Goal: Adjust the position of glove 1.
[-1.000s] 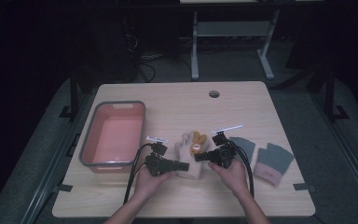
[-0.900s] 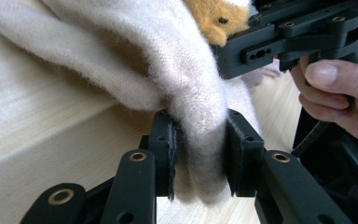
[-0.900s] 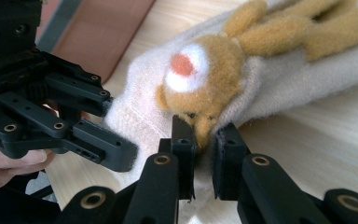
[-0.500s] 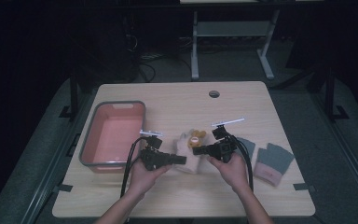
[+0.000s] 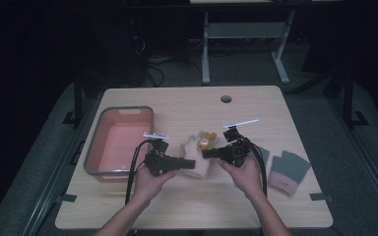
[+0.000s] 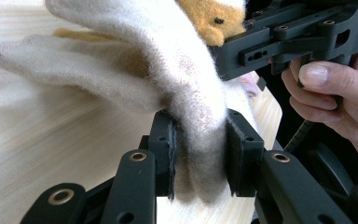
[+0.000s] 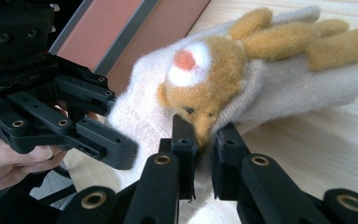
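High view: the cream woolly glove with an orange plush animal sewn on its back [image 5: 200, 153] is held between two tools near the middle of the pale wooden desk [image 5: 187, 105]. The left tool [image 5: 189, 164] pinches its near left edge and the right tool [image 5: 207, 153] its right edge. A pink plastic tub with a grey rim [image 5: 119, 142] sits to the left, and a pair of grey knitted gloves with pink cuffs [image 5: 285, 170] lies to the right, well apart from the held glove.

Left gripper view: the jaws are pressed onto a thick fold of the cream glove [image 6: 186, 93], with wool bulging out between the pads. The glove's fingers droop towards the desk on the left, and the other tool grips the far side beside the orange plush.

Right gripper view: the jaws are nearly together, nipping the glove [image 7: 279, 88] just under the plush animal's face. The pink tub [image 7: 121, 32] shows behind it.

The step in hand looks like carrying the glove in a two-handed grip. The next move likely calls for both hands to travel left together, keeping both pinches firm until the glove hangs over the tub.
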`<state>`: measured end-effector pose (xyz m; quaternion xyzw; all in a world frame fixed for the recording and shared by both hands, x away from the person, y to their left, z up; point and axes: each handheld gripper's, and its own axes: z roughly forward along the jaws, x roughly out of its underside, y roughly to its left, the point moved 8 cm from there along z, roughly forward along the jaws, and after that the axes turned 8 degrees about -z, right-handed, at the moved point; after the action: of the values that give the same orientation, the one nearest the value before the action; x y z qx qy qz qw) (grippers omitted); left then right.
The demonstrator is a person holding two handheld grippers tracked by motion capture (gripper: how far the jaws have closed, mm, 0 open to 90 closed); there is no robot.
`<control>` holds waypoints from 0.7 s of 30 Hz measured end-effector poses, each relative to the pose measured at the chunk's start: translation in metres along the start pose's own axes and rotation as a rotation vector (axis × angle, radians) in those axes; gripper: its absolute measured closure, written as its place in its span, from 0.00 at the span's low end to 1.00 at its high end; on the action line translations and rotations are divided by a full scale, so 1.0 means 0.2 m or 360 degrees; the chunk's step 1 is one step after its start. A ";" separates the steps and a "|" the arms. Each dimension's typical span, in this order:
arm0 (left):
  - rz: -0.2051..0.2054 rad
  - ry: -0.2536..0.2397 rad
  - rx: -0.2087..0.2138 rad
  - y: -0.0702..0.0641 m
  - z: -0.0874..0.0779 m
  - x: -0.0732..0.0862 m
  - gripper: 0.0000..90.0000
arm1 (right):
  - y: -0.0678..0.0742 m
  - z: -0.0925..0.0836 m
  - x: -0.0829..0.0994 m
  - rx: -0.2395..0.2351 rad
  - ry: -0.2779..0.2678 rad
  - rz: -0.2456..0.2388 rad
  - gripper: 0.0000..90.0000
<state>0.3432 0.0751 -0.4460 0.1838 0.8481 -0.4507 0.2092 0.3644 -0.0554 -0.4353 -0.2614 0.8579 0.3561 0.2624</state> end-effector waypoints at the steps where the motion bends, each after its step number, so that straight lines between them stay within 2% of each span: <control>1: 0.0001 -0.0003 0.0005 0.00 0.00 -0.01 0.75 | 0.01 -0.01 -0.01 -0.0004 0.0002 0.0010 0.91; 5: -0.0005 -0.0014 0.0023 -0.01 -0.02 -0.03 0.75 | 0.01 -0.02 -0.04 -0.0007 -0.0005 0.0008 0.91; 10: 0.0023 -0.0017 0.0020 -0.02 -0.05 -0.05 0.75 | 0.03 -0.02 -0.07 -0.0016 -0.0006 -0.0010 0.91; 16: 0.0005 -0.0050 0.0027 -0.02 -0.08 -0.07 0.75 | 0.05 -0.02 -0.10 -0.0010 0.0005 -0.0023 0.91; 21: 0.0021 -0.0053 0.0014 -0.03 -0.09 -0.08 0.75 | 0.06 -0.03 -0.12 -0.0016 0.0003 -0.0035 0.91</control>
<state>0.3501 0.0857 -0.4240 0.1828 0.8412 -0.4562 0.2254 0.3738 -0.0458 -0.4107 -0.2724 0.8534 0.3573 0.2642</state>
